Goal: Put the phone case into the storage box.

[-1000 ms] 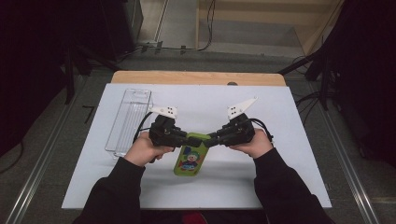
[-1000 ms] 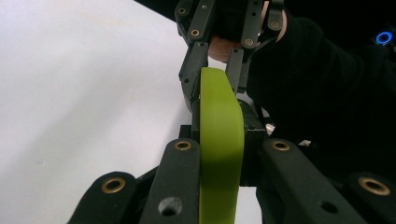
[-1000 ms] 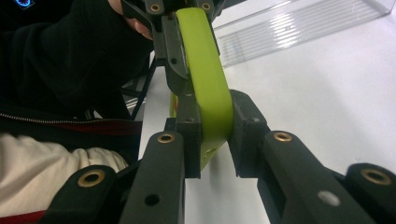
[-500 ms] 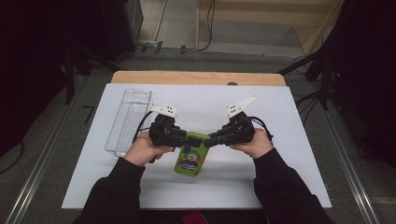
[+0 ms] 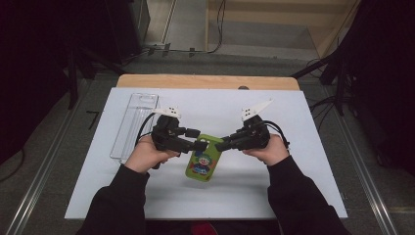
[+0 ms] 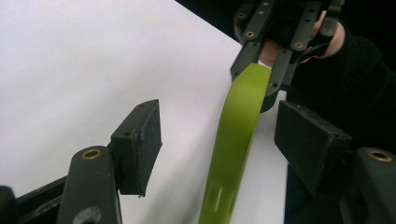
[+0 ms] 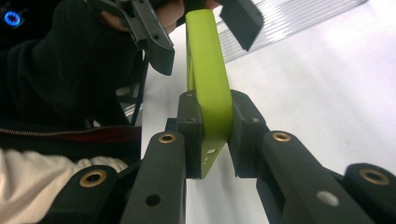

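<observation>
A lime-green phone case (image 5: 203,156) with a cartoon clown printed on it hangs over the white table top (image 5: 293,181), between both hands. My right gripper (image 7: 212,126) is shut on one end of the case (image 7: 208,84), its pads pressing both faces. My left gripper (image 6: 219,135) stands open, and the case's thin edge (image 6: 236,140) runs between its pads without touching them. In the high view the left gripper (image 5: 195,142) and the right gripper (image 5: 220,145) meet at the case's far end.
A clear plastic tray (image 5: 134,125) lies lengthwise at the table's left side, just beyond the left hand. A wooden strip (image 5: 205,81) edges the far side of the table. Dark stands and cables surround the table.
The case has shifted slightly toward the far side of the table, along with both grippers. The hands stay in nearly the same place.
</observation>
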Action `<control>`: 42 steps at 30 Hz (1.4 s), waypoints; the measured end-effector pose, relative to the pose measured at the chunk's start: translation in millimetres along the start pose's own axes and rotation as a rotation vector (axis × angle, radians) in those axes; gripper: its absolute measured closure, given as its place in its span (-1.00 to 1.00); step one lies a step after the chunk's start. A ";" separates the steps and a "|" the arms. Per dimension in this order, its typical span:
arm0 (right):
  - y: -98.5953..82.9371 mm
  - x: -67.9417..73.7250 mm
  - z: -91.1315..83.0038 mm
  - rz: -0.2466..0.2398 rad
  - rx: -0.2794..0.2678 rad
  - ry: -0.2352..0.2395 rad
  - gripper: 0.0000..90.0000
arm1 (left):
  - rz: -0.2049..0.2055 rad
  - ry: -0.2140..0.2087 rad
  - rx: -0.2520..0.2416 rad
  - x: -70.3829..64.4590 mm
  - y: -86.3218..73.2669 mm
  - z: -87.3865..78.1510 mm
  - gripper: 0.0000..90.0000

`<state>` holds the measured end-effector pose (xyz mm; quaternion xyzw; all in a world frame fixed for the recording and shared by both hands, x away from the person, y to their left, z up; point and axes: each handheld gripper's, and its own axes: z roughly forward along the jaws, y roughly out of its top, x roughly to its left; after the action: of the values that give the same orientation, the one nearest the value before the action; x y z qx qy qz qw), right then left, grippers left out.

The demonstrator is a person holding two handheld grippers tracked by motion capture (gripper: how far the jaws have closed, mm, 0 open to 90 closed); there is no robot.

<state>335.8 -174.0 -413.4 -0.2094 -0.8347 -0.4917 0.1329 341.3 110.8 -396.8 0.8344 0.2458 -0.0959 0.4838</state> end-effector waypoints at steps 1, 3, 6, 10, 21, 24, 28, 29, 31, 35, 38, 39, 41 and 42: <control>-0.3 -1.0 -2.7 0.024 -0.003 -0.012 0.66 | 0.001 0.003 -0.005 -0.1 -0.2 -0.6 -0.28; -0.6 -1.2 -3.9 0.035 -0.005 -0.022 0.66 | 0.007 0.016 -0.007 0.6 -0.2 -1.5 -0.34; -0.6 -1.3 -7.1 0.061 0.002 -0.055 0.66 | 0.003 0.037 -0.012 1.5 -0.2 -2.2 -0.34; 0.4 0.3 -10.7 0.083 -0.005 -0.100 0.66 | -0.003 0.051 -0.005 2.6 -0.4 -1.3 -0.34; 3.1 4.9 -19.6 0.152 0.000 -0.208 0.66 | -0.007 0.107 -0.022 2.9 -1.4 -0.2 -0.34; 3.1 5.4 -22.2 0.172 0.000 -0.229 0.66 | -0.014 0.120 -0.022 3.5 -2.2 1.4 -0.34; 3.5 6.3 -24.9 0.192 0.007 -0.265 0.66 | -0.012 0.129 -0.017 3.8 -3.4 4.9 -0.39; 3.6 6.6 -25.3 0.193 0.005 -0.270 0.66 | -0.013 0.134 -0.020 3.6 -3.7 5.8 -0.39; 3.8 6.9 -25.7 0.200 0.008 -0.273 0.66 | -0.012 0.135 -0.012 3.6 -3.8 6.8 -0.39; 5.2 9.3 -25.8 0.202 0.021 -0.300 0.66 | -0.014 0.127 -0.014 2.5 -3.7 9.8 -0.53; 6.4 10.5 -25.7 0.215 0.025 -0.320 0.66 | 0.007 0.132 -0.021 1.5 -4.5 13.4 -0.77; 6.4 10.5 -25.7 0.215 0.025 -0.320 0.66 | 0.015 0.149 -0.025 1.2 -4.7 15.1 -0.77; 6.8 10.7 -25.5 0.222 0.030 -0.337 0.66 | 0.023 0.172 -0.023 1.5 -5.0 17.1 -1.00; 7.3 10.3 -25.3 0.234 0.030 -0.344 0.66 | 0.017 0.162 -0.027 2.0 -5.5 18.0 -1.00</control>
<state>330.7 -190.8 -391.2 -0.3838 -0.8224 -0.4172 0.0476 341.7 98.2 -411.1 0.8349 0.2781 -0.0207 0.4745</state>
